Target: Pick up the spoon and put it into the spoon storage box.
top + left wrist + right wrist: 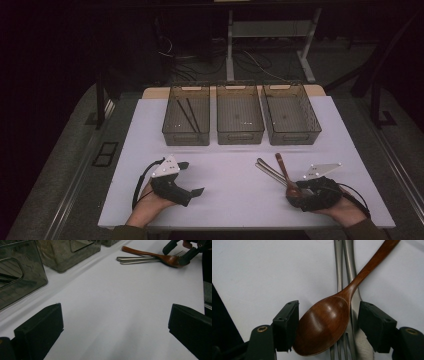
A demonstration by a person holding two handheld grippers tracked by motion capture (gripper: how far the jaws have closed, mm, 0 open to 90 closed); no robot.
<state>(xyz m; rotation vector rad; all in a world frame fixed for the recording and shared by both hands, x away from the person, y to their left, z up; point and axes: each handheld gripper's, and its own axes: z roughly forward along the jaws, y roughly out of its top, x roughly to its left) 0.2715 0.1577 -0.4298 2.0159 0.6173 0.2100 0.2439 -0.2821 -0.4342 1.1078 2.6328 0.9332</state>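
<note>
Altogether there are three clear smoky plastic bins in a row at the far side of the table: the left bin (186, 116), the middle bin (239, 115) and the right bin (290, 114). The left one holds what look like two dark chopsticks (190, 116) lying at a slant; the other two look bare inside. Near the right front of the table lie one wooden spoon (324, 322) and two metal pieces, of which at least one is a fork (340, 345) with its tines showing under the spoon's bowl; what the second metal handle (350, 267) ends in cannot be told. The spoon lies across both, handle pointing away toward the bins.

The right gripper (328, 326) has its jaws released, one on each side of the spoon's bowl; the left pad stands very close to the bowl's rim, the right pad apart from it, and neither clamps it. The left gripper (192, 179) lies in the person's hand near the left front of the table, jaws spread wide over bare tabletop, grasping nothing.

The table (230, 200) has a plain white top. Around it the room is dark, with grey floor, a white desk frame (270, 30) behind and loose cables (200, 65) on the floor. No writing or brand can be read anywhere.
</note>
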